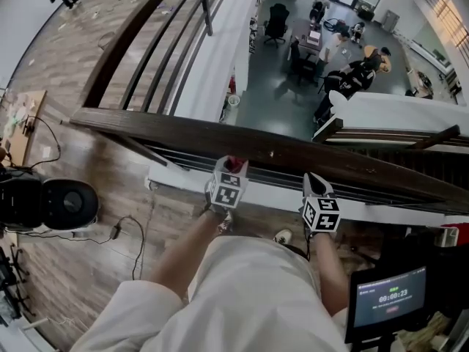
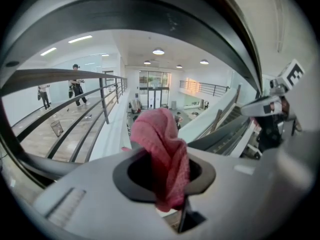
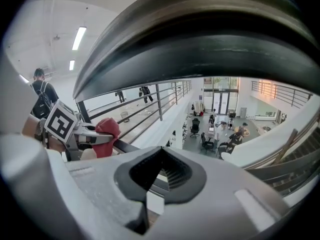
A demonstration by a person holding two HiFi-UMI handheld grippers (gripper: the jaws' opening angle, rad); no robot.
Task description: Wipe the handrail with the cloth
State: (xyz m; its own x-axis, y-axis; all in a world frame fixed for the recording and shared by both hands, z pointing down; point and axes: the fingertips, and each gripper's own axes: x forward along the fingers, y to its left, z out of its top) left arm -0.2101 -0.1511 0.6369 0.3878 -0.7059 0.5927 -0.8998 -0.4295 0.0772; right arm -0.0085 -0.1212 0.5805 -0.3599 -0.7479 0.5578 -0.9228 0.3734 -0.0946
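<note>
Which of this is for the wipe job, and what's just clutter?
Job:
- cloth, clamped in the left gripper
- handrail
- right gripper, shut, empty

Lying about:
- timer screen
- black device
- office chair downstairs

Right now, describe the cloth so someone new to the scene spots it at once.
Find the dark wooden handrail crossing the head view from left to right. At its near side is the left gripper, jaws shut on a crumpled pink-red cloth. Nothing else at the rail is soft and red; the right gripper beside it holds nothing.
</note>
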